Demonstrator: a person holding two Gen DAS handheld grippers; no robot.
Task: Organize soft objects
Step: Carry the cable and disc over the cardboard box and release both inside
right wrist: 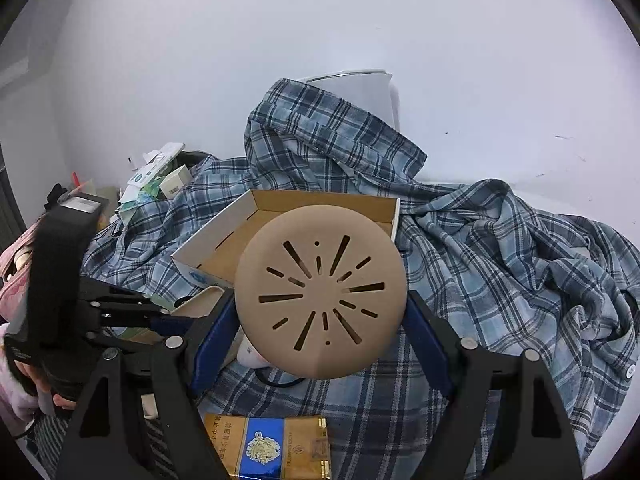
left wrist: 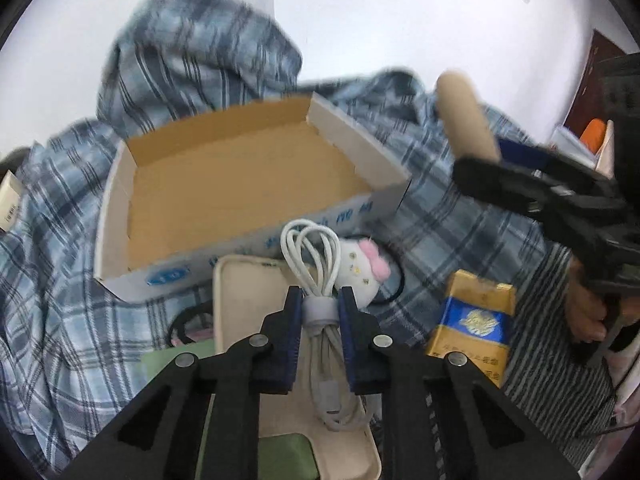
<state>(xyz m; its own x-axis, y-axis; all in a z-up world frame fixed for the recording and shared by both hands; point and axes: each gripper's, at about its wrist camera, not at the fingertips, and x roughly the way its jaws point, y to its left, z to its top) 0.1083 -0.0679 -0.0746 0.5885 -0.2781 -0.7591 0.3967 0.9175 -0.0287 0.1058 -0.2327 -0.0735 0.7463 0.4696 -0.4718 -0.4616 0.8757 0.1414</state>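
1. A big blue plaid shirt (right wrist: 500, 264) lies crumpled over most of the space. Part of it is draped up over a white thing at the back.
2. An open cardboard box (left wrist: 240, 172) sits on the shirt. It is brown inside and white outside, with blue print on the near wall.
3. The right gripper (right wrist: 320, 320) has its two blue pads pressed on the sides of a round tan disc (right wrist: 320, 292). The disc has slots cut in it like sun rays. It is held up in the air, in front of the box.
4. A cream tray (left wrist: 240, 292) lies just in front of the box.
5. The left gripper (left wrist: 320, 312) is squeezed in close on a white cable bundle (left wrist: 316, 264). Its pads pinch the grey band around the middle of the bundle. The cable lies on the tray, with its loops pointing toward the box.
6. A gold and blue pack (left wrist: 472, 320) lies on the shirt, to the right of the tray.
7. A small white plush toy (left wrist: 360, 272) with a pink bow lies just beside the cable loops, touching a thin black hair tie (left wrist: 394, 292).
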